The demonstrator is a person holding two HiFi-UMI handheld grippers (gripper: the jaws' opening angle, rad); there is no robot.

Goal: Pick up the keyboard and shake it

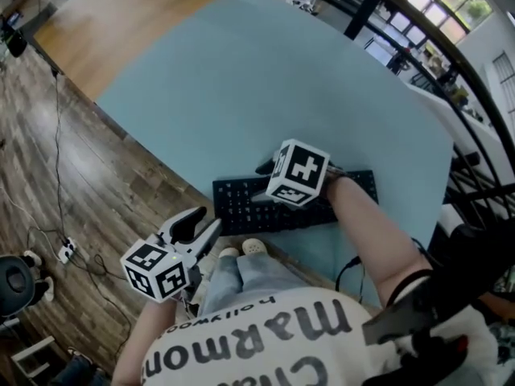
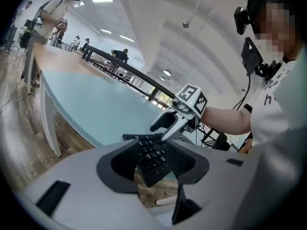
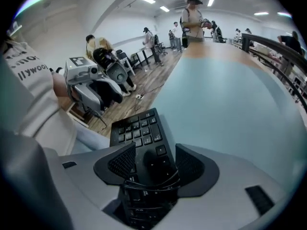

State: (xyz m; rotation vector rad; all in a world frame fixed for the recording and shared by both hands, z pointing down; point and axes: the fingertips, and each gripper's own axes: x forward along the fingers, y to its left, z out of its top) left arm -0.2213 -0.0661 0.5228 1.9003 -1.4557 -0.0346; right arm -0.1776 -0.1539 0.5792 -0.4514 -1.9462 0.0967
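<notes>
- Pale blue table (image 1: 241, 79) fills most of the head view, with wooden floor (image 1: 96, 167) beside it and other people far off in the room.
- A black keyboard (image 1: 237, 203) lies flat on the table at its near edge. It is directly beneath the right gripper (image 1: 261, 183) and just ahead of the left gripper (image 1: 208, 219).
- The right gripper hangs over the keyboard's middle, tilted down at the keys. In its own view the jaws are spread, and the pads (image 3: 120, 162) sit either side of the keys below without pressing them, so it grasps nothing.
- The left gripper is off the table's edge, over the floor and the person's knee, pointing toward the nearer end of the keyboard. Its jaws also stand apart and its pads (image 2: 120, 166) are bare. The keyboard's end shows beyond the gap and is not clamped in it.
- Judging from how things lie, no part of the task is done: the keyboard rests on the table, untouched by either tool.
- Every step is left: closing on the keyboard, lifting it clear of the table, and shaking it.
- The left gripper probably needs to come forward to the keyboard's end, and the right one to drop onto it, before either can grip.
</notes>
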